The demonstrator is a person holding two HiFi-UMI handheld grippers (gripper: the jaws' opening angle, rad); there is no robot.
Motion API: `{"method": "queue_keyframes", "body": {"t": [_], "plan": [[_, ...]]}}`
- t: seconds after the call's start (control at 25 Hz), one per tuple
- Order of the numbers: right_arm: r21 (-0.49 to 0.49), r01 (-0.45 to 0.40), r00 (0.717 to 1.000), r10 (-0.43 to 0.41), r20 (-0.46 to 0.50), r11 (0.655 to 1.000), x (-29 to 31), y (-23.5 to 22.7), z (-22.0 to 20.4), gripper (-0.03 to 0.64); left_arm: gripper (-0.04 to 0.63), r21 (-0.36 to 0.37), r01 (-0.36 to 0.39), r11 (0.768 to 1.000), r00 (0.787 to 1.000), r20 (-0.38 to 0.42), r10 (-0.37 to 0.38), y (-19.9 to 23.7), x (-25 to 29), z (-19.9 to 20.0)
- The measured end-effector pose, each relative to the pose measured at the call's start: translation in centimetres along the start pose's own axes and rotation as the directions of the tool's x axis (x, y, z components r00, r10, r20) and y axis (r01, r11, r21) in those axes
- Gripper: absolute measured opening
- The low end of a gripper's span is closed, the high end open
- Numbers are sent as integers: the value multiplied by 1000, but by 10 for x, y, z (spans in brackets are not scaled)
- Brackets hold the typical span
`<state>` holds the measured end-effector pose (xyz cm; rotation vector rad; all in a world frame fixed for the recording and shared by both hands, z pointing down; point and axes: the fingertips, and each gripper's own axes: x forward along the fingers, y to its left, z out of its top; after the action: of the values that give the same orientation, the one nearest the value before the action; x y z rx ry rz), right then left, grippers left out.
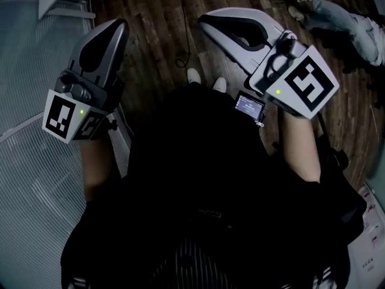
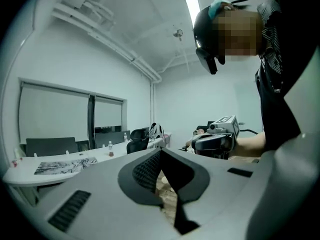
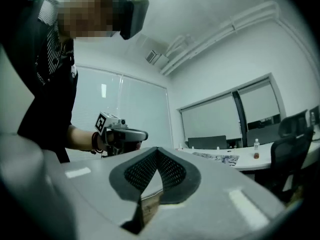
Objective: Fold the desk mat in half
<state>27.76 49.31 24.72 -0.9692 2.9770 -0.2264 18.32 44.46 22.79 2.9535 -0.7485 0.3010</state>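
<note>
No desk mat lies near me. A patterned sheet (image 2: 62, 166) lies flat on a long white table (image 2: 30, 176) across the room; the right gripper view shows this sheet (image 3: 220, 158) too. I hold both grippers up in front of my body, above the floor. My left gripper (image 1: 114, 26) is shut, its ribbed pads (image 2: 147, 169) meeting at the tips with nothing between them. My right gripper (image 1: 207, 23) is also shut and empty, its pads (image 3: 170, 171) pressed together. Each gripper camera sees the other gripper: the right one (image 2: 217, 136) and the left one (image 3: 120, 134).
Dark wooden floor (image 1: 156, 17) is under my feet, with a cable (image 1: 186, 23) running over it. A glass partition (image 1: 30, 161) stands at my left. Another person's legs (image 1: 337, 17) lie at the upper right. Office chairs (image 2: 137, 144) and bottles (image 3: 256, 149) stand by the white table.
</note>
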Motion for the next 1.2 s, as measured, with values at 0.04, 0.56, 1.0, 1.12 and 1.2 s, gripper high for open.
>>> {"method": "queue_keyframes", "body": {"t": [0.04,0.56,1.0,1.12,1.2], "plan": [[11,4,1000,-4,8,1000,-3,-4,-1,5,6,-5,-9,1000,1000,1,9,2,0,0],[-89,8,1000,-9,-10,996,32,-14,35,5,8,-110,55,992,993,108,-43,49,2,-5],[-229,-25,994,0,-110,973,185,-60,81,5,8,-192,23,981,986,167,9,217,-18,7],[-252,-20,993,-9,-114,967,221,-62,92,5,6,-157,65,986,990,138,-43,242,-28,0],[-248,-12,993,-17,-114,969,239,-67,97,5,6,-178,46,983,993,111,-26,270,-35,-8]]}}
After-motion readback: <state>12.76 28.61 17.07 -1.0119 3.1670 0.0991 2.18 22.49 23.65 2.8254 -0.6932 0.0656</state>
